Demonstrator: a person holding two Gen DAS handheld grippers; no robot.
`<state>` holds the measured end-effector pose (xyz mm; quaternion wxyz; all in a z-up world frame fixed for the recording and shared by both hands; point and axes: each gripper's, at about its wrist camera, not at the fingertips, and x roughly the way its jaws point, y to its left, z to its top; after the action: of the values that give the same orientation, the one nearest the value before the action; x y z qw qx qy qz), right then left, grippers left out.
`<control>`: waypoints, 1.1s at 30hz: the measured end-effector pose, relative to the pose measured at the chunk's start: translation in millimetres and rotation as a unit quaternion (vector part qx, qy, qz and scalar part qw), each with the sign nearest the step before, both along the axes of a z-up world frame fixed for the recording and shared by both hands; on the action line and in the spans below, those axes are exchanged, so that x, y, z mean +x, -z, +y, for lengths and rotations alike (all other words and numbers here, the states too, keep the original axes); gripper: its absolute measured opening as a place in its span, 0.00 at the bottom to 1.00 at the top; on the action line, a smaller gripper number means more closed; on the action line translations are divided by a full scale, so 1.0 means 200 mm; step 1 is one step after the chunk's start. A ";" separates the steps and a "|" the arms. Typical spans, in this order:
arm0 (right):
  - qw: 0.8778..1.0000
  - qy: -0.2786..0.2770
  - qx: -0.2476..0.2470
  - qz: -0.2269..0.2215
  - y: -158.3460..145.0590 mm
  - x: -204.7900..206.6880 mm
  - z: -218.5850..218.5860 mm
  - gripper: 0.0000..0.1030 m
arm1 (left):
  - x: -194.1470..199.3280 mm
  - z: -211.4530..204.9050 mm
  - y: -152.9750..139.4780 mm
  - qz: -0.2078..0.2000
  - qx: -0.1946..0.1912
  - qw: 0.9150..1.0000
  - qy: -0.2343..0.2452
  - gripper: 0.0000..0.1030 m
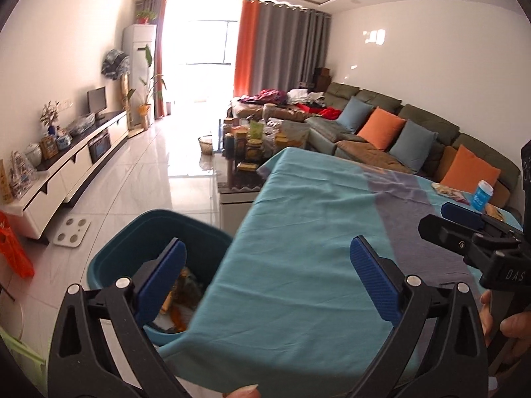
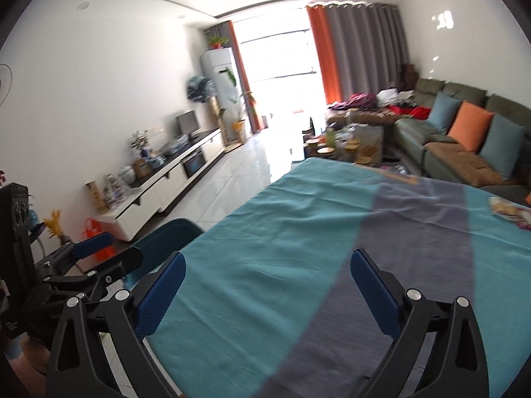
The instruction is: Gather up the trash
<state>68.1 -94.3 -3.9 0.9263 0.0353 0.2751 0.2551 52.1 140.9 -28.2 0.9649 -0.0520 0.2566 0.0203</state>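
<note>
Both claws gape wide and hold nothing: the left claw [image 1: 265,285] hangs over the table's [image 1: 298,232] near left edge, with the bin [image 1: 159,232] just below and to its left, some trash already in it. The right claw [image 2: 267,290] hangs over the middle of the cloth. The remaining trash, a flat wrapper [image 1: 449,192] and a blue-labelled bottle [image 1: 483,195], lies at the far right of the table, well apart from both. In the right view the wrapper [image 2: 507,212] sits ahead and to the right, so the right claw is probably nearer.
</note>
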 end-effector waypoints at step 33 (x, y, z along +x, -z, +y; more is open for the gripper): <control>0.960 0.247 -0.008 -0.128 0.04 -0.41 -0.70 0.93 | 0.04 -0.71 -0.04 -0.119 0.032 0.990 0.070 0.95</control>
<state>-13.2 -234.2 -11.7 0.9882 0.0616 0.1392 0.0183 60.6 -0.3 -20.5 0.9887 -0.0053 0.1426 -0.0455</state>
